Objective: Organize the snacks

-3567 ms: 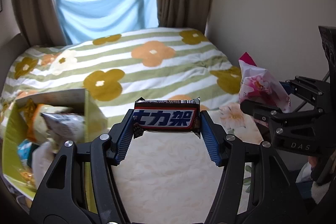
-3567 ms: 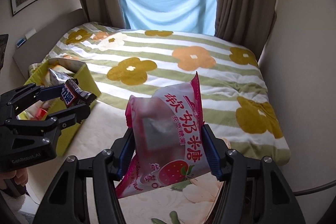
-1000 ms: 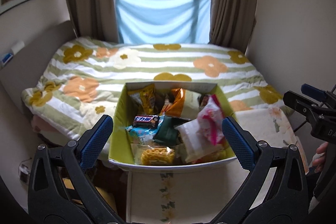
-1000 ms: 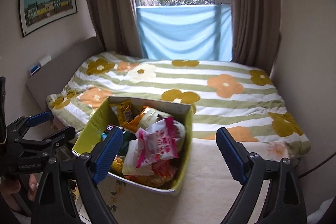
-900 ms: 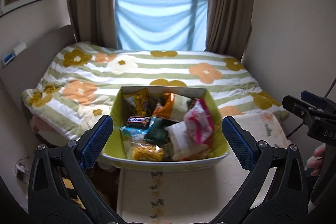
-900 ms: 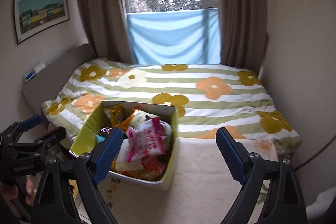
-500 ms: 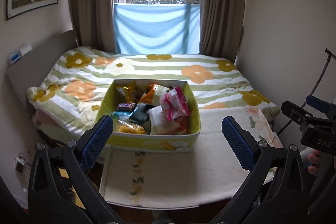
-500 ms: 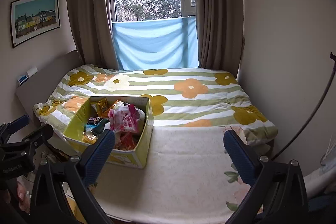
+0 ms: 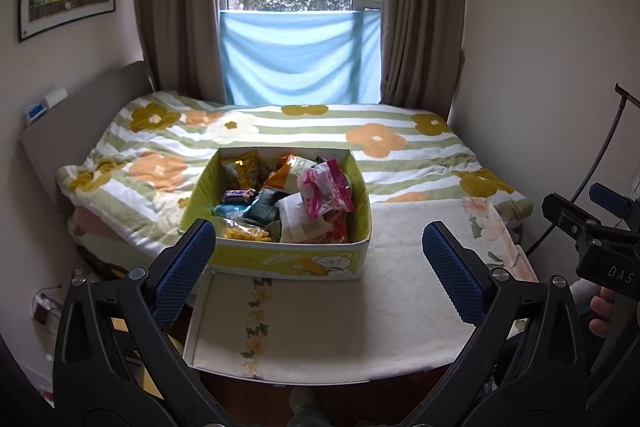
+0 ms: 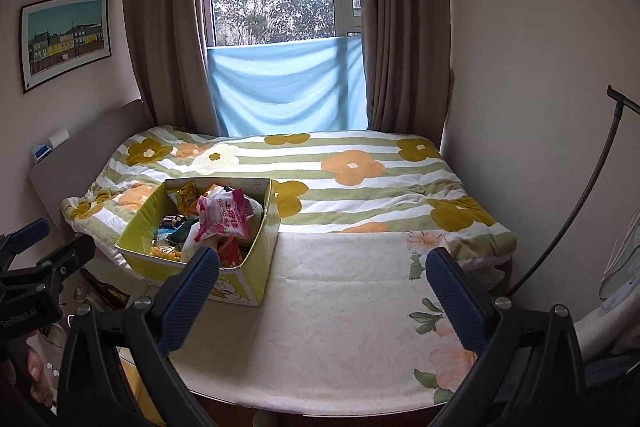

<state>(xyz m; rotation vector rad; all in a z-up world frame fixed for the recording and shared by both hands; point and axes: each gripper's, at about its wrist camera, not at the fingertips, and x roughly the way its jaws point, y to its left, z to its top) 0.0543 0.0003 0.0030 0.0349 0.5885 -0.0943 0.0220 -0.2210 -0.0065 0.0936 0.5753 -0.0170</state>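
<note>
Both grippers backed away from yellow-green cardboard snack box [image 9: 280, 259]. Left gripper [image 9: 320, 267] jaws wide, empty. Right gripper [image 10: 324, 287] jaws just opened fully, nothing between. Blue-wrapped chocolate bar [image 9: 239, 194] and pink strawberry candy bag [image 10: 224, 219] now inside box on cream cloth-covered surface [image 9: 340, 323]. Surface bare of snacks; sorting looks finished.

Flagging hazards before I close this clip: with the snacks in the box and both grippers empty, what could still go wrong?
1. The yellow-green cardboard snack box sits at the left edge of the cream floral-clothed table; a nudge could tip it off.
2. The pink-and-white candy bag stands above the box rim, loosely piled, and could slide out.
3. The open left gripper is level with the box front; moving forward could bump it.
</note>
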